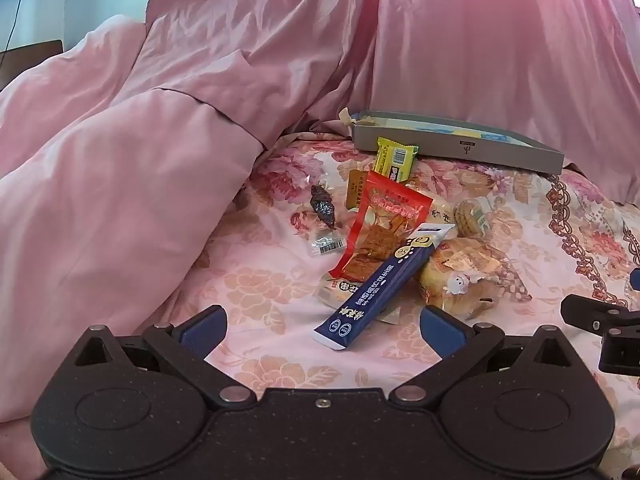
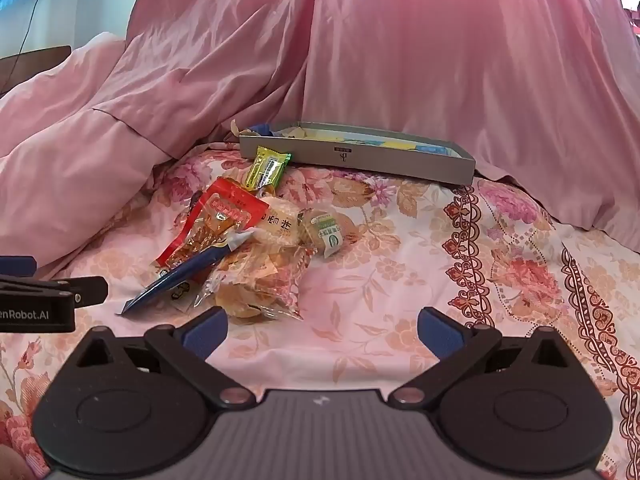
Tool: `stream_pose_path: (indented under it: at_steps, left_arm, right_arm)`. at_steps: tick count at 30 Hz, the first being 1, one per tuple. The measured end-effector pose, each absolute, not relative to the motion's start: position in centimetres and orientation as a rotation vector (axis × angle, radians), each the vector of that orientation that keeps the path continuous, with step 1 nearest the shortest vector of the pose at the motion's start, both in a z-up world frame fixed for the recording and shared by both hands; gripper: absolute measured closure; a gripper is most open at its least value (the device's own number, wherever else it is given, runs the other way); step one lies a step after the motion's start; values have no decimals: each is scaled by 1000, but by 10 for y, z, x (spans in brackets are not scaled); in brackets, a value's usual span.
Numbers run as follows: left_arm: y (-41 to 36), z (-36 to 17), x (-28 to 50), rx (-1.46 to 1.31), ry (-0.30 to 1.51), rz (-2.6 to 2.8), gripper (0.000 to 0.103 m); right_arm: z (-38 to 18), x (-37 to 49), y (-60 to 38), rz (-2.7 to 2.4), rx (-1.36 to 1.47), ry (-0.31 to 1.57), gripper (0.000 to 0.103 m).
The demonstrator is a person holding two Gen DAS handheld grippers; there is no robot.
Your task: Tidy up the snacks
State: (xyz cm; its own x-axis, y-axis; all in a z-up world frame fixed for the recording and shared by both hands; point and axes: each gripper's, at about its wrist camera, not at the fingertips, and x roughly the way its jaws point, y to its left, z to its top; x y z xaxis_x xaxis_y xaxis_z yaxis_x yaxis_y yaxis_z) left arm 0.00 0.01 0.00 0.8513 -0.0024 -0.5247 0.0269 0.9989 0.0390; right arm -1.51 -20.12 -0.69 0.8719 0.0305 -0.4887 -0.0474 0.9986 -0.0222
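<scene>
Pink everywhere: a rumpled pink duvet (image 1: 132,184) is heaped along the left and back of the bed, and the bare part shows a floral bedsheet (image 2: 400,280) with a darker patterned border on the right.

The snacks sit in a loose pile on that sheet. On top is a long dark blue stick packet (image 1: 380,292) lying at a slant, half over a red packet (image 1: 384,220). A yellow wrapper (image 1: 396,160) sits behind them, leaning right up against the front wall of a flat grey box (image 1: 460,148) that's open on top, back by the duvet. To the right of the pile are clear-wrapped pastries (image 1: 468,272), and off to the left a small dark candy (image 1: 322,208) lies by itself, near a little clear wrapper with a barcode.

Both grippers hang over the near edge of the bed, tilted down a bit. The left gripper (image 1: 322,328) has its fingers spread wide, nothing held, with the tip of the blue packet between them. The right gripper (image 2: 322,330) is wide too and empty, just right of the pile.
</scene>
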Motion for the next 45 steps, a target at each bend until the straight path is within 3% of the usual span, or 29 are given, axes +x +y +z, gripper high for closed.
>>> stream_pose_path:
  at_steps: [45]
  left_arm:
    - [0,0,0,45,548,-15,1]
  right_arm:
    - [-5,-16,-204,43,-25,513,0]
